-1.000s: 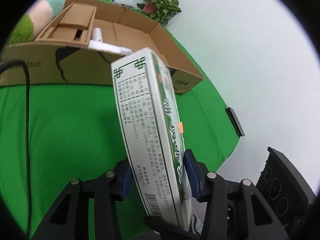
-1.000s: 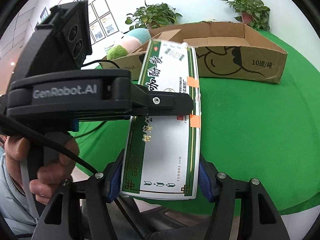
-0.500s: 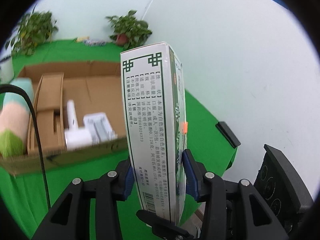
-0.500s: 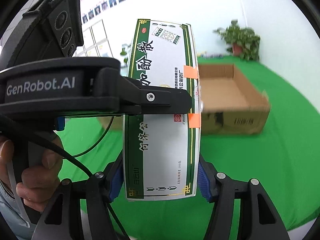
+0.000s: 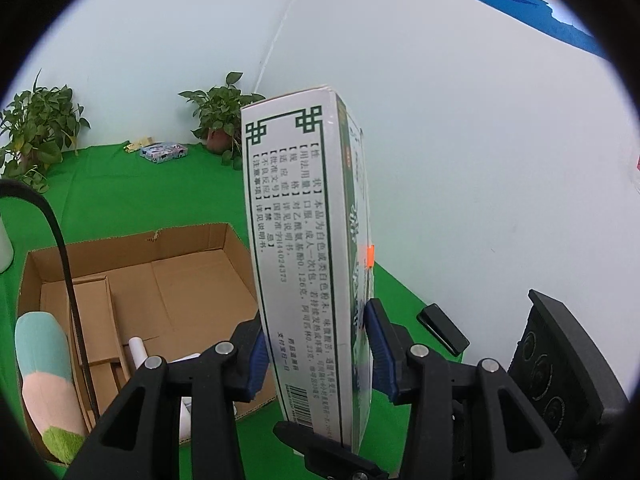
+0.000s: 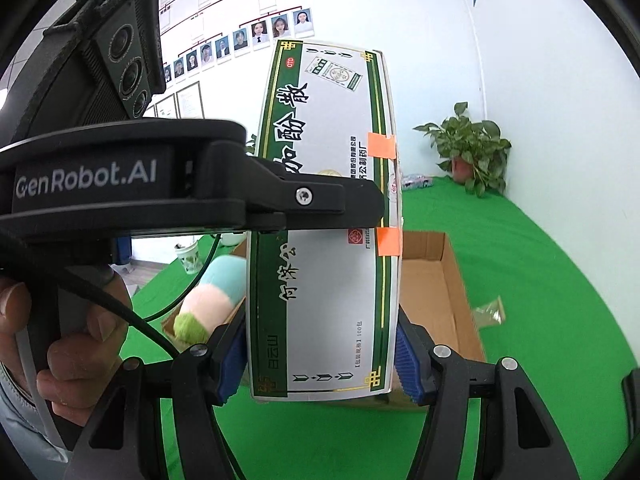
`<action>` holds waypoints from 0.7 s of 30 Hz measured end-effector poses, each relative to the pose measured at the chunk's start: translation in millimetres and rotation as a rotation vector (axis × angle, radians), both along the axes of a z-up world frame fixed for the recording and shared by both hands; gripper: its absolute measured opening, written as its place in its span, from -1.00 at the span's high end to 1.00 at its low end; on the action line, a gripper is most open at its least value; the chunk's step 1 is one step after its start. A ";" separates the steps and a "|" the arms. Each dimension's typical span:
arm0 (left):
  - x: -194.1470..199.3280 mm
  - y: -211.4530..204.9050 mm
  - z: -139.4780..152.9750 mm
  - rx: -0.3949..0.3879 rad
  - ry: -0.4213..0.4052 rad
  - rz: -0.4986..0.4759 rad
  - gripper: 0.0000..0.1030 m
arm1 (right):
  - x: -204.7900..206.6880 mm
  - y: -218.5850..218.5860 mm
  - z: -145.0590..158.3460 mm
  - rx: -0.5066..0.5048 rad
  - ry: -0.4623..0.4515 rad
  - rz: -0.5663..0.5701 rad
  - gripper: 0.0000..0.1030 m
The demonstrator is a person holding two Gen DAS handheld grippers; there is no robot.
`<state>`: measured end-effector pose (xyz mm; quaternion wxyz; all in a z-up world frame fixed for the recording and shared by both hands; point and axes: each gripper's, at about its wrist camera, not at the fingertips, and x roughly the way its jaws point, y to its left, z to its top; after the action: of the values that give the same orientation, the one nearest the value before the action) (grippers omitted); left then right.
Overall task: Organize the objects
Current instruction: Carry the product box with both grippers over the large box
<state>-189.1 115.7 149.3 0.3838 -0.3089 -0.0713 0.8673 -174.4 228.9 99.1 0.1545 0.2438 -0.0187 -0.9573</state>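
Medicine box held up between both my hand-held grippers.
My left hand-held gripper and right hand-held gripper each clamp it above the cardboard box on the green table.

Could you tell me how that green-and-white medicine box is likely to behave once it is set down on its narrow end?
The medicine box looks tall and thin, so it would probably tip easily. Its cardboard faces stay flat under both grips, suggesting it is fairly stiff. Orange tape holds its flap, so the flap probably won't open.
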 end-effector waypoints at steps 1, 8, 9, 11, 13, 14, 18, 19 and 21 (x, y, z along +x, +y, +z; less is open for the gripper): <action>-4.7 0.1 4.5 0.002 -0.004 0.000 0.18 | -5.4 0.3 3.4 0.002 -0.001 0.003 -0.15; -47.8 11.3 6.4 -0.022 -0.082 0.010 0.18 | -40.1 11.7 15.2 -0.018 -0.064 0.017 -0.15; -56.0 12.1 4.4 -0.019 -0.104 0.014 0.18 | -48.6 13.3 15.5 -0.016 -0.082 0.018 -0.15; -71.0 15.0 -0.3 -0.024 -0.141 0.021 0.18 | -62.4 16.9 16.8 -0.017 -0.120 0.028 -0.15; -84.5 16.8 -5.8 -0.020 -0.174 0.022 0.18 | -79.4 22.1 15.0 -0.024 -0.165 0.038 -0.15; -90.2 17.2 -8.7 -0.017 -0.190 0.022 0.18 | -85.9 24.1 14.6 -0.022 -0.179 0.038 -0.15; -108.0 18.2 -25.4 -0.005 -0.256 0.019 0.20 | -104.9 30.0 3.5 -0.016 -0.240 0.046 -0.15; -112.0 18.1 -30.5 0.005 -0.285 0.013 0.21 | -108.1 31.1 0.0 -0.013 -0.249 0.047 -0.15; -118.6 19.6 -42.8 0.014 -0.327 0.001 0.22 | -112.8 33.9 -9.7 -0.008 -0.269 0.044 -0.15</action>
<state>-307.7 135.3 106.6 0.3687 -0.4434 -0.1389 0.8051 -287.2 262.8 89.4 0.1724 0.3698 -0.0377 -0.9122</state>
